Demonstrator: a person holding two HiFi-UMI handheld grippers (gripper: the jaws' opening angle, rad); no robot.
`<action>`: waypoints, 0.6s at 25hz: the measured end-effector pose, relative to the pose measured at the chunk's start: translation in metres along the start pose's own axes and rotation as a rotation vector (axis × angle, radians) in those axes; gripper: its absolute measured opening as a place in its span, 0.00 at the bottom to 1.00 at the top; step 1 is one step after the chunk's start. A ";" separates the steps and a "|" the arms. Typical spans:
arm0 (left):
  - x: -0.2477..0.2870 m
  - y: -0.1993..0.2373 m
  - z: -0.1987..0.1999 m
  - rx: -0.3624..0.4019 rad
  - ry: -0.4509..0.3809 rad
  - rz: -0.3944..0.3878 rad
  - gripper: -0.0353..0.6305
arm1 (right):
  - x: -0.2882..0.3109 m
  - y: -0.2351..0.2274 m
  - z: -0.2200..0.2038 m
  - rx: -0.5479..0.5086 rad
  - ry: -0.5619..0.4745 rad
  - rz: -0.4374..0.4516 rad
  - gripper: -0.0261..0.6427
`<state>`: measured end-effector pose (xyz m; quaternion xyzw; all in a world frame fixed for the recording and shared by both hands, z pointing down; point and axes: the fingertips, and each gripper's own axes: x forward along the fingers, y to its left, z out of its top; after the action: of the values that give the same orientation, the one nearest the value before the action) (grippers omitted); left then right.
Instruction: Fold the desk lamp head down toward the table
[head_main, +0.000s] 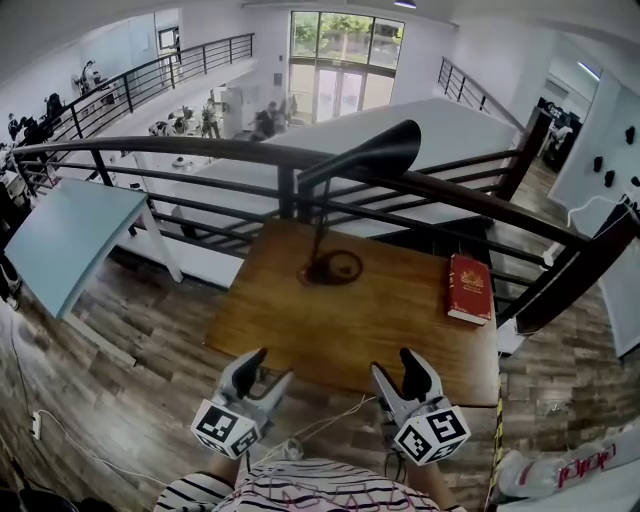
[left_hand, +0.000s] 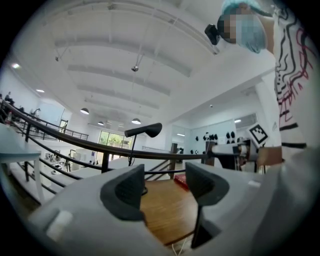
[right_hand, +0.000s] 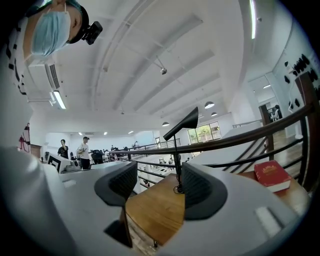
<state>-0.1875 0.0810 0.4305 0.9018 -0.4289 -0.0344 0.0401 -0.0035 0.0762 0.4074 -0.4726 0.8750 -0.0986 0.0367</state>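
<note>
A black desk lamp stands at the far side of the wooden table (head_main: 290, 335). Its round base (head_main: 333, 267) rests on the top and its cone head (head_main: 375, 155) is raised, pointing up to the right above the railing. Both grippers hover at the table's near edge, well short of the lamp. My left gripper (head_main: 270, 367) is open with nothing between its jaws, and so is my right gripper (head_main: 395, 364). In the left gripper view the lamp head (left_hand: 144, 131) shows beyond the open gripper (left_hand: 165, 187). In the right gripper view the lamp head (right_hand: 182, 123) rises above the open gripper (right_hand: 156, 187).
A red book (head_main: 469, 288) lies at the table's right edge. A dark metal railing (head_main: 200, 150) runs right behind the table and the lamp. A pale blue table (head_main: 65, 235) stands at the left. A thin cable (head_main: 320, 425) trails on the floor by the near edge.
</note>
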 end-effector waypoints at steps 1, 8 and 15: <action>-0.002 0.009 0.002 -0.001 0.001 -0.006 0.43 | 0.007 0.004 0.000 -0.001 -0.004 -0.008 0.43; -0.011 0.059 0.006 -0.018 -0.002 -0.018 0.43 | 0.039 0.024 -0.002 0.012 0.012 -0.057 0.43; 0.004 0.076 -0.007 -0.054 0.010 -0.023 0.43 | 0.060 0.015 -0.002 -0.002 0.022 -0.064 0.43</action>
<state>-0.2434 0.0305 0.4453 0.9054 -0.4173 -0.0418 0.0662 -0.0491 0.0343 0.4080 -0.4995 0.8597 -0.1040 0.0236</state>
